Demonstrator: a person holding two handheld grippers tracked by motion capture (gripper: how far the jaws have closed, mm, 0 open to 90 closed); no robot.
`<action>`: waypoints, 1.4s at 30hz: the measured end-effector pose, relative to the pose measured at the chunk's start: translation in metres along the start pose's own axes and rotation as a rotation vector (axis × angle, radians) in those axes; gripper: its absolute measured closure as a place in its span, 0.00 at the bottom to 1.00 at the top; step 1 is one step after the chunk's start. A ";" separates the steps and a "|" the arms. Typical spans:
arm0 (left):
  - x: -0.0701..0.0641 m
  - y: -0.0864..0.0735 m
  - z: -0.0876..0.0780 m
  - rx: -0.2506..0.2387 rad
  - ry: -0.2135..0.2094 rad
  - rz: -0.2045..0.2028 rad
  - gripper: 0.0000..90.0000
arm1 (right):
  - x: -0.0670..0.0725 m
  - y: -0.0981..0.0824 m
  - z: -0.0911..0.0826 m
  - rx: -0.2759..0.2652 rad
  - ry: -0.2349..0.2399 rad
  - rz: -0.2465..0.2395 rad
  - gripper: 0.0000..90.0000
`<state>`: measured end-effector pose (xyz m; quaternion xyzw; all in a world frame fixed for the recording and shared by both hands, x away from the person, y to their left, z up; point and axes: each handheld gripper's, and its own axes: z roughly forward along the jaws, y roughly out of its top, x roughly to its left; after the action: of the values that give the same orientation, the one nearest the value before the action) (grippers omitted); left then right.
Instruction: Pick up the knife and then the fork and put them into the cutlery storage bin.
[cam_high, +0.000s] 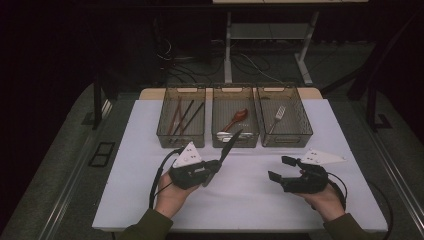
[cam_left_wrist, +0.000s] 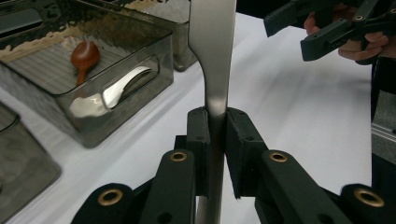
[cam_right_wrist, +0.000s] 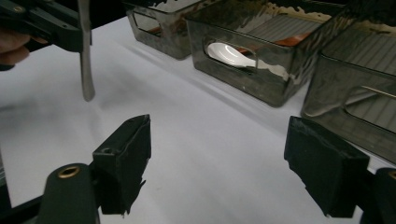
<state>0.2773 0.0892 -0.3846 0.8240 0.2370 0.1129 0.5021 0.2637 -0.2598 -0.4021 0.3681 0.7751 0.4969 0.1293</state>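
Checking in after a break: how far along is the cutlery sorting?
Done: chopsticks, spoons and a fork lie in the three bins. In hand: the left tongs are shut on a metal utensil. Left: binning it; the right tongs are open, empty.

White tabletop (cam_high: 250, 200), three smoky bins in a row, left bin (cam_high: 181, 117) with chopsticks (cam_high: 183, 117), middle bin (cam_high: 235, 117) with spoons, right bin (cam_high: 284, 116) with fork (cam_high: 278, 117), left tongs (cam_high: 216, 167) clamping a metal utensil (cam_high: 228, 150), right tongs (cam_high: 280, 168) apart, nothing between them.
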 end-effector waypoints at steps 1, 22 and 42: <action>-0.001 0.000 0.002 0.000 -0.002 -0.002 0.89 | 0.001 0.001 0.001 0.004 0.003 -0.002 0.28; -0.026 0.012 0.047 0.017 0.011 0.018 0.89 | 0.030 0.041 0.040 -0.054 0.188 0.040 0.71; -0.021 0.014 0.051 -0.014 0.007 -0.016 0.88 | 0.028 0.052 0.054 -0.086 0.218 0.077 0.99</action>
<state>0.2848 0.0336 -0.3952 0.8180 0.2446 0.1136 0.5080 0.2978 -0.1920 -0.3782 0.3352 0.7480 0.5714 0.0407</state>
